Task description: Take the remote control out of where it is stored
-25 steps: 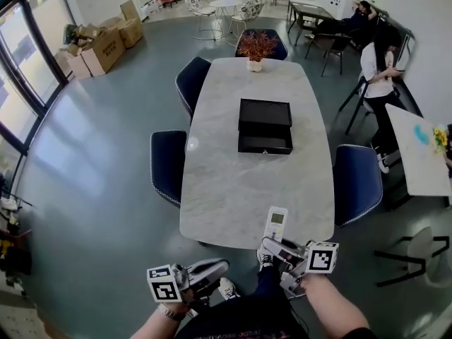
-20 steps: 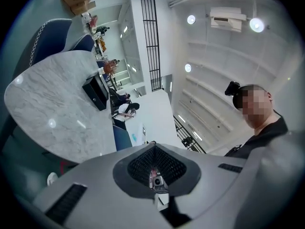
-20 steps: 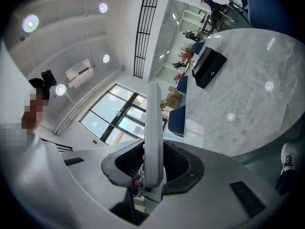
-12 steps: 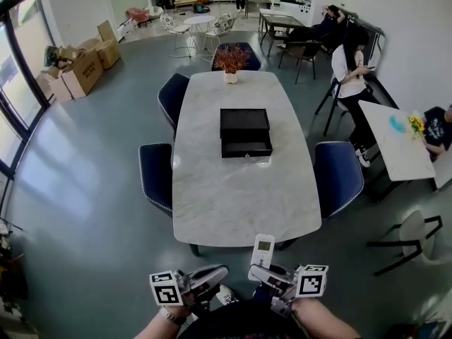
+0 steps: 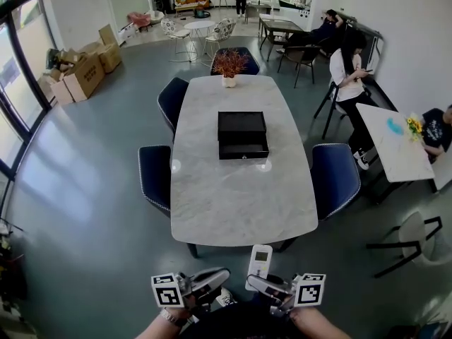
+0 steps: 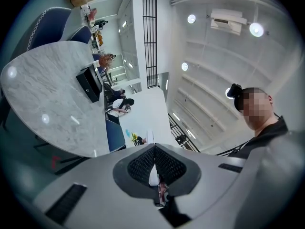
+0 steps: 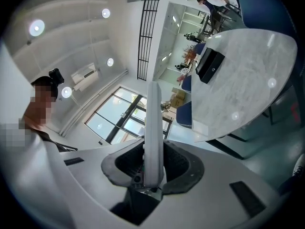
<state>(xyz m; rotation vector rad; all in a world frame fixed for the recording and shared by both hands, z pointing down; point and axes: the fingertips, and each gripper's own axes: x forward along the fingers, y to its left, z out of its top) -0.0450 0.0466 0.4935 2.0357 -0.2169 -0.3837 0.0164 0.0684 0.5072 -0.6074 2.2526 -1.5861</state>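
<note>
Head view: I see right tongs clamping remote off desk near edge; left tongs closed, empty; black box mid-desk.

A long marble table stands on the grey floor, with blue chairs around it. Tall windows are at left, cardboard boxes far left.

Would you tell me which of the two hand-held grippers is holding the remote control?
The right hand-held gripper: its jaws clamp the white remote control, while the left hand-held gripper is shut on nothing.
</note>
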